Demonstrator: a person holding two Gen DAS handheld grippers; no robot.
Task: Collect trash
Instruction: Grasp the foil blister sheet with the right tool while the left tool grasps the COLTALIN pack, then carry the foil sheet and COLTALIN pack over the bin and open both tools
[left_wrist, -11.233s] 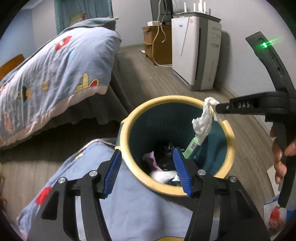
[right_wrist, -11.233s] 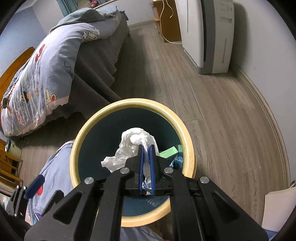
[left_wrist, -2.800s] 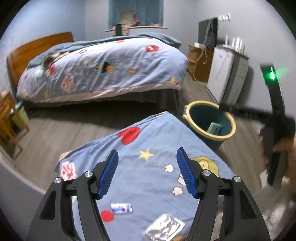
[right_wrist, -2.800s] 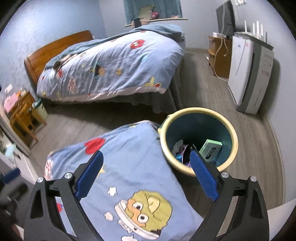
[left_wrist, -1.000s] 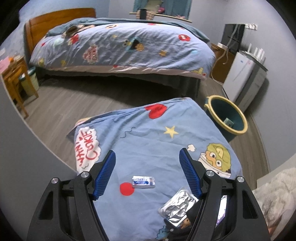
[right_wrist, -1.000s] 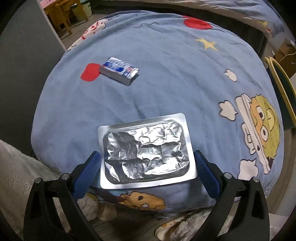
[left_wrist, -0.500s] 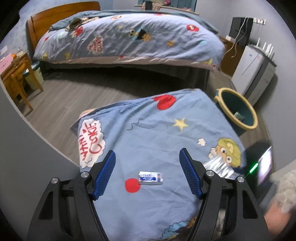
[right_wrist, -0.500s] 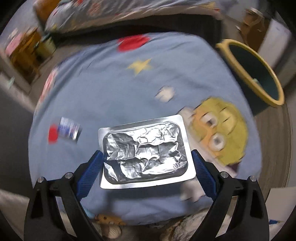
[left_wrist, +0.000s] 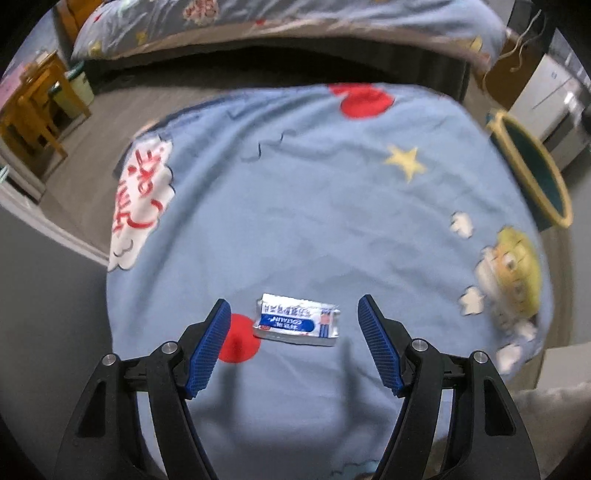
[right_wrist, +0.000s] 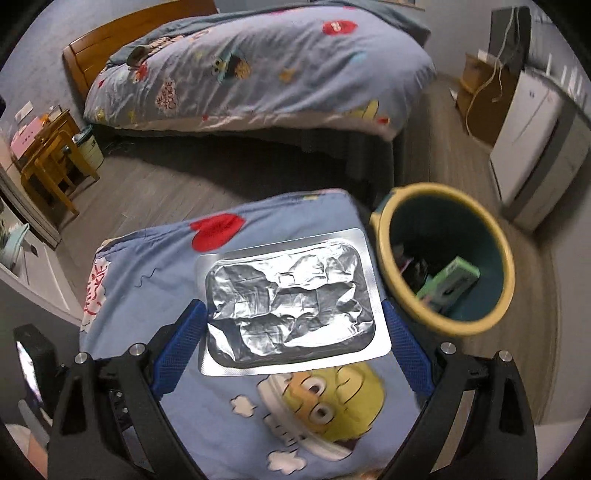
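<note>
Gripping foil blister sheet, right claw

Cartoon-print blanket, bed, wooden chair, white appliance.

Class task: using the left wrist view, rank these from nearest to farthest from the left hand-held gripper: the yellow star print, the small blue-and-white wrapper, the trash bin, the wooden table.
1. Small blue-and-white wrapper: on the blanket, between the left hand-held gripper fingers.
2. Yellow star print: farther up the blanket, to the right.
3. Trash bin: beyond the blanket's right edge.
4. Wooden table: far left, across the floor.
The last two are hard to separate.
</note>
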